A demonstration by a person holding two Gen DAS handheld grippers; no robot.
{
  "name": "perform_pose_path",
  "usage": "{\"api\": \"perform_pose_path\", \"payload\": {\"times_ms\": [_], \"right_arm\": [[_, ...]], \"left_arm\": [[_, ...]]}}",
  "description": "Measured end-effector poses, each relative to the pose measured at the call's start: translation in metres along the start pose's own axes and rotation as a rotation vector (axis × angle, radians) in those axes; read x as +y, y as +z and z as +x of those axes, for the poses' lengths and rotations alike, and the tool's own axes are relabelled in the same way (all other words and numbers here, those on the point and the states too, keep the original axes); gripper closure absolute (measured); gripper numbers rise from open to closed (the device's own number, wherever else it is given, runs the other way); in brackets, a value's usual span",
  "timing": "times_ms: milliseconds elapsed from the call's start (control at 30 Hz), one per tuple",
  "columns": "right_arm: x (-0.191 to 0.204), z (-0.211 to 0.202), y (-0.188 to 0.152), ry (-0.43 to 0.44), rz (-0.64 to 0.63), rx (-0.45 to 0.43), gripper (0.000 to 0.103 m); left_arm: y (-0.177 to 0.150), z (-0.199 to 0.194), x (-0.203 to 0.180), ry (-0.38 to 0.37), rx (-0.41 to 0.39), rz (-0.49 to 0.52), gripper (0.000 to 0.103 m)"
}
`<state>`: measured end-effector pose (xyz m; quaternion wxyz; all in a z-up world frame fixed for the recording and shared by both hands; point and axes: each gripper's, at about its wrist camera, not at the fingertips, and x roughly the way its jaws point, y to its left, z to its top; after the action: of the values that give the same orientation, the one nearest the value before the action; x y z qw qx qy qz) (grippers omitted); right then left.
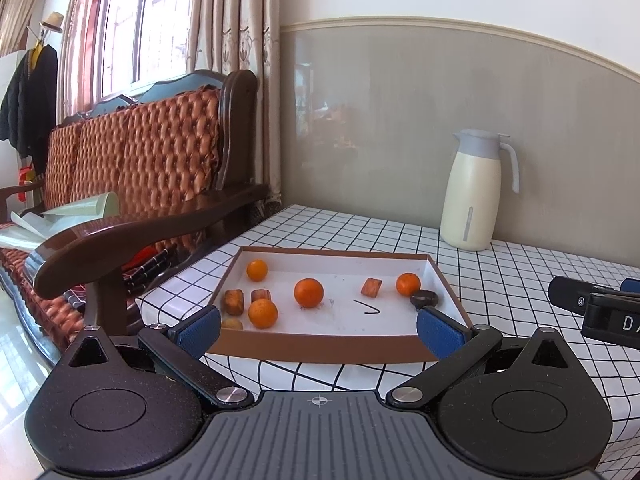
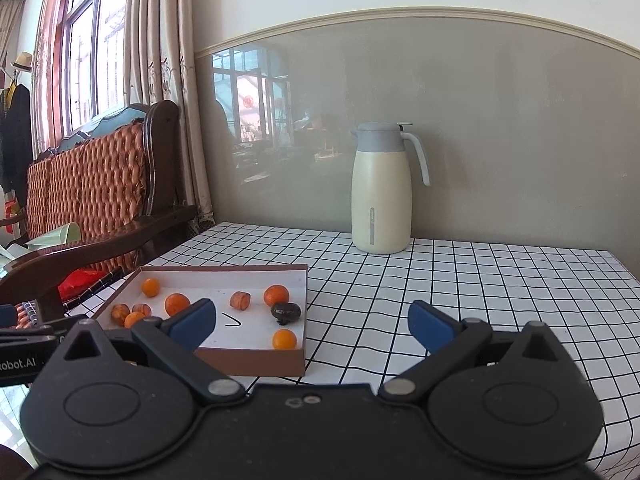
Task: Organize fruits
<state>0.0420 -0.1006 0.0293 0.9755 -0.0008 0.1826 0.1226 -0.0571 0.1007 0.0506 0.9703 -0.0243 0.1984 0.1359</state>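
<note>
Through the left wrist camera, the left gripper [image 1: 320, 326] is hanging with its blue pads spread wide and nothing between them, just short of the near wall of the brown-rimmed tray [image 1: 320, 346], which is lying on the checked tablecloth [image 1: 520, 280]. Inside the tray, an orange [image 1: 308, 292] is sitting near the middle, another orange [image 1: 257, 270] toward the far left corner, a third [image 1: 262, 313] near the front left, and a fourth [image 1: 408, 284] toward the right wall. Two brown fruit pieces [image 1: 233, 301] are lying side by side at the left wall, just beside the front-left orange, a reddish piece [image 1: 371, 287] is lying left of the right-hand orange, and a dark fruit [image 1: 424, 299] is resting close against the right wall. A cream thermos jug [image 1: 476, 192] is standing beyond the tray, against the grey wall. Part of the right gripper [image 1: 592, 308] is showing to the right of the tray.

Through the right wrist camera, the right gripper [image 2: 312, 326] is likewise hanging released, pads wide apart and gripping nothing, with its left pad overlapping the tray [image 2: 248, 360] and its right pad over bare tablecloth [image 2: 440, 280] to the tray's right. One orange [image 2: 284, 339] is sitting in the tray's near right corner, with the dark fruit [image 2: 285, 311] just behind it. The jug [image 2: 382, 192] is standing well beyond the tray.
</note>
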Motion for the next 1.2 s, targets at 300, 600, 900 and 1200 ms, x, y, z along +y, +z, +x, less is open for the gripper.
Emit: {"api": "perform_pose_path", "payload": {"times_ms": [300, 600, 900, 1200], "right_arm": [[0.007, -0.001, -0.002, 0.006, -0.013, 0.004, 0.006], [0.008, 0.0, -0.005, -0.001, -0.015, 0.007, 0.006], [0.009, 0.001, -0.007, -0.003, -0.018, 0.014, 0.006], [0.011, 0.002, -0.007, 0.0, -0.013, 0.009, 0.006]], "left_arm": [[-0.001, -0.001, 0.0, -0.001, -0.002, -0.001, 0.0], [-0.004, -0.001, -0.002, -0.007, 0.015, 0.009, 0.0], [-0.007, 0.003, -0.007, -0.02, 0.033, 0.019, 0.0], [-0.01, 0.002, -0.008, -0.069, 0.005, 0.014, 0.0]]}}
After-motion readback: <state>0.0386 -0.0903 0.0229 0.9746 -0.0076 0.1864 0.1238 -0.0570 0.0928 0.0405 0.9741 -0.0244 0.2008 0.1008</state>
